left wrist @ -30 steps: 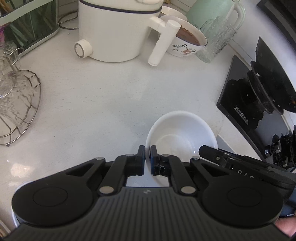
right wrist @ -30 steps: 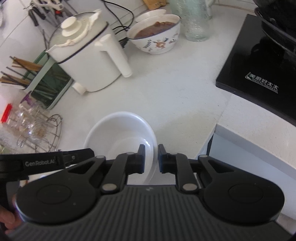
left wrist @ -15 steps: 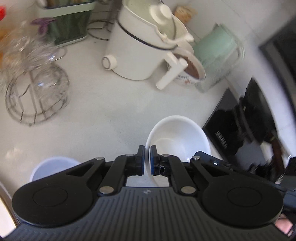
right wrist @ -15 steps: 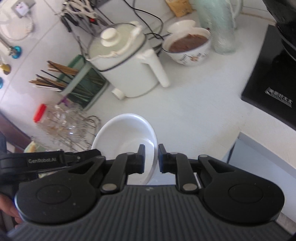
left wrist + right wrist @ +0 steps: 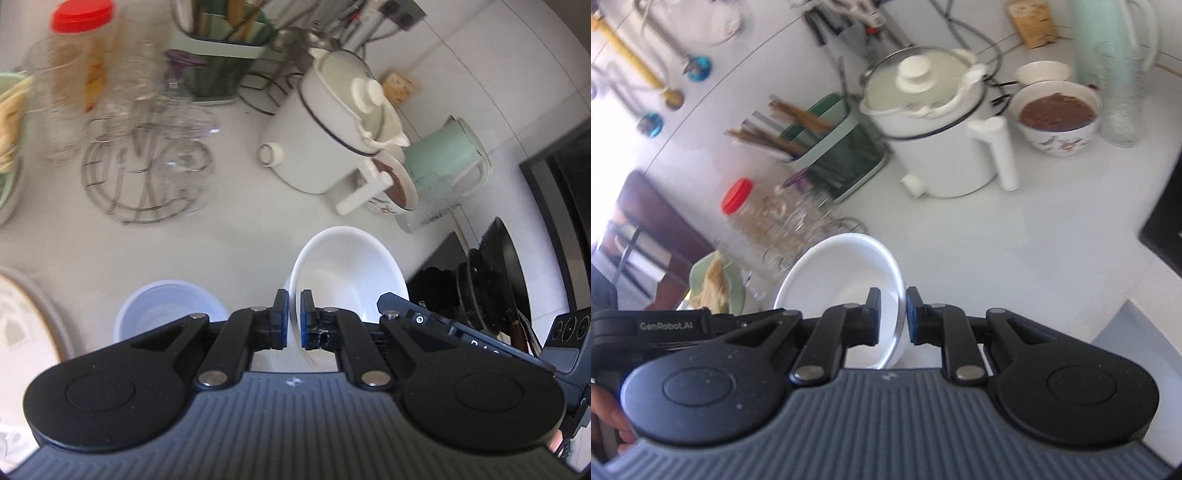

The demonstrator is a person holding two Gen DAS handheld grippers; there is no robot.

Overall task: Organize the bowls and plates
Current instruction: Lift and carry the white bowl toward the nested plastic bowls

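Observation:
A white bowl point(image 5: 347, 273) hangs above the counter, held from both sides. My left gripper point(image 5: 294, 319) is shut on its near left rim, and my right gripper point(image 5: 891, 316) is shut on its right rim, the same white bowl point(image 5: 838, 280) showing tilted in the right wrist view. A pale blue bowl point(image 5: 168, 306) sits on the counter below and to the left of the held bowl. A patterned plate point(image 5: 26, 321) with a grey rim lies at the far left edge.
On the white counter point(image 5: 1015, 251) stand a white electric pot point(image 5: 934, 122), a floral bowl of brown food point(image 5: 1058, 118), a ribbed glass point(image 5: 1121, 92), a green jug point(image 5: 447, 155), a wire glass rack point(image 5: 147, 173), a chopstick holder point(image 5: 827, 144) and a red-lidded jar point(image 5: 738, 195). A black cooktop point(image 5: 480, 288) lies right.
Both grippers have risen with the white bowl between them. The view has pulled back and swung, so the blue bowl, the plate and the jar have come into sight.

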